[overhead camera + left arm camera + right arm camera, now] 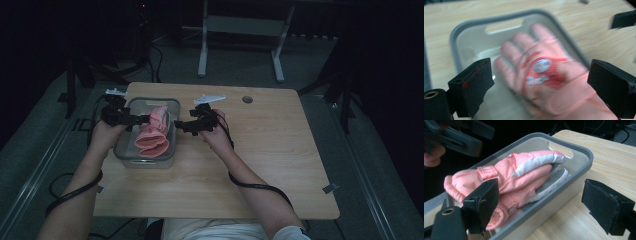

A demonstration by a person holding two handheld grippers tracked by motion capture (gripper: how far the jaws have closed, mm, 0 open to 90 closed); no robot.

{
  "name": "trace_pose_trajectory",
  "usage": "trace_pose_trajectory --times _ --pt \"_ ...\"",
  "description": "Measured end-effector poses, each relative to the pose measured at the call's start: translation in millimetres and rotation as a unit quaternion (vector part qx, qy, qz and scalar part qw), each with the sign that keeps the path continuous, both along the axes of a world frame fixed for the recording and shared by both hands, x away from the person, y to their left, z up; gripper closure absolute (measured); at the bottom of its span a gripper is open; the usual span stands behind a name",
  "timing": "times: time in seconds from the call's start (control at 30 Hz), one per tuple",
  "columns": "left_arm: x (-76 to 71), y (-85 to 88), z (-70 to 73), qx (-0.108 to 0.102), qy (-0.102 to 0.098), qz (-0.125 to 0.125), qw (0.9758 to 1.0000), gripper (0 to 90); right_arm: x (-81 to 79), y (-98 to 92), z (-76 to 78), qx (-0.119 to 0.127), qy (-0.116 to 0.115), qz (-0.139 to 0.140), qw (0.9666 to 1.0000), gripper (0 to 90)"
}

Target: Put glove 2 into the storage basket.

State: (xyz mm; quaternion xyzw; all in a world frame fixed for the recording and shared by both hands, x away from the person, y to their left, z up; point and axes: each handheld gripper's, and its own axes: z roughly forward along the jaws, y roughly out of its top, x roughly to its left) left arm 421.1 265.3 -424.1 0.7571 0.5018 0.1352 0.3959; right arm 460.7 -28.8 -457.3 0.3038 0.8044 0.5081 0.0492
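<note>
A pair of pink gloves [152, 132] with white trim lies in a grey plastic bin [125, 152] on the left of the wooden table. My left gripper [145, 119] hovers over the bin's left side. In the left gripper view its jaws stand wide apart above a blurred pink glove [541, 75] with a red and white patch, and the pads touch nothing. My right gripper [179, 125] stays just outside the bin's right wall, open. In the right gripper view the gloves [524, 172] are stacked inside the bin [564, 185], beyond the open jaws.
The wooden table [260, 150] stretches to the right of the bin, with a round cable hole [247, 99] near its far edge. Cables trail from both forearms off the near edge. A white frame [202, 50] stands on the floor behind the table.
</note>
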Motion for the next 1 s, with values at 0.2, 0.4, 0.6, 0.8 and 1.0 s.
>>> trace_pose_trajectory --times 0.2,0.4,0.6,0.8,1.0 --pt "-16.8 -35.0 8.6 0.005 -0.021 -0.052 0.9984 5.8 -6.8 -10.6 2.8 -0.004 -0.008 0.007 0.9999 14.5" --pt "-32.3 -71.7 10.8 0.019 -0.039 -0.106 0.9934 5.9 -12.9 -26.8 5.0 -0.012 -0.017 0.009 0.9997 14.5" --pt "-47.6 -95.2 12.5 0.011 -0.058 -0.14 0.9884 5.9 -18.6 -47.6 4.2 -0.02 -0.024 0.007 0.9995 14.4" --pt "-64.0 -121.6 5.8 0.005 -0.065 -0.179 0.9818 5.9 -26.5 -67.5 -4.1 -0.029 -0.023 0.007 0.9993 14.4" --pt "-78.4 -150.2 1.4 0.018 -0.073 -0.226 0.9713 5.9 -32.3 -83.2 -15.4 -0.034 -0.023 0.006 0.9991 14.5"
